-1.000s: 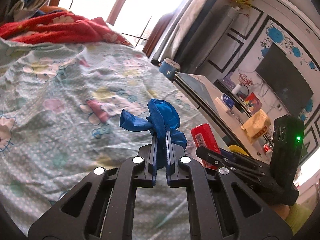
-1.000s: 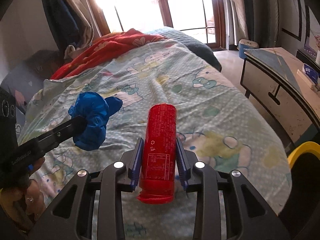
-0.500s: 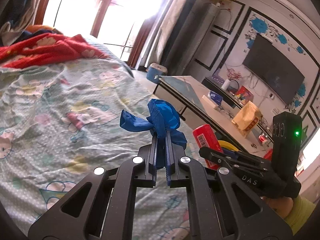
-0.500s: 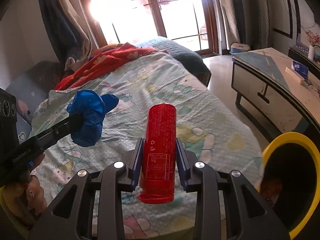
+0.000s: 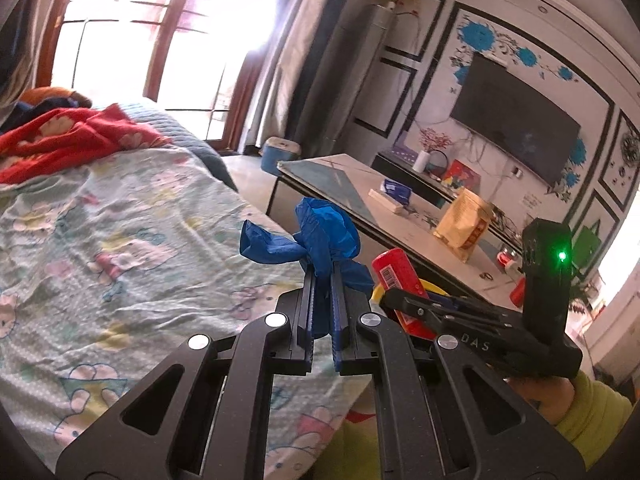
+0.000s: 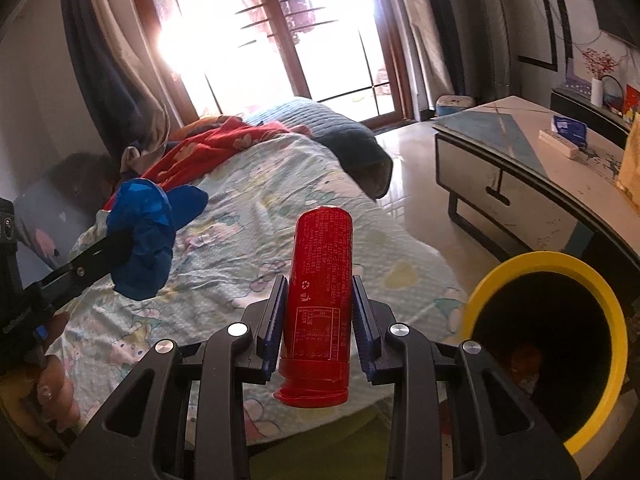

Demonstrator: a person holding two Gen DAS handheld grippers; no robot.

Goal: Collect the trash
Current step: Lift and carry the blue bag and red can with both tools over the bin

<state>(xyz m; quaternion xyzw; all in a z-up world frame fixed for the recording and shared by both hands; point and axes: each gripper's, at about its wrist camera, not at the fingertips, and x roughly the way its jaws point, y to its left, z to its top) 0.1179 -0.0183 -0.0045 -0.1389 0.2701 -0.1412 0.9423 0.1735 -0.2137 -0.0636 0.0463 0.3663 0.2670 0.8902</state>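
Note:
My left gripper [image 5: 322,270] is shut on a crumpled blue plastic bag [image 5: 320,236], held in the air above the bed's edge; in the right wrist view the same blue bag [image 6: 148,236] hangs at the left. My right gripper [image 6: 320,284] is shut on a tall red can [image 6: 320,292] that sticks out ahead of its blue pads, barcode end showing in the left wrist view on the red can [image 5: 396,276]. A bin with a yellow rim [image 6: 600,292] and a dark inside stands at the lower right, beside the right gripper.
The bed [image 6: 256,216] with a cartoon-print sheet and a red blanket [image 5: 68,136] fills the left. A low table [image 6: 520,160] with a yellow bag [image 5: 464,224] and small boxes stands to the right. Shiny floor [image 6: 412,184] runs between them toward the window.
Both grippers have swung from over the bed toward its edge and risen, keeping their loads. The yellow-rimmed bin has come fully into the right wrist view.

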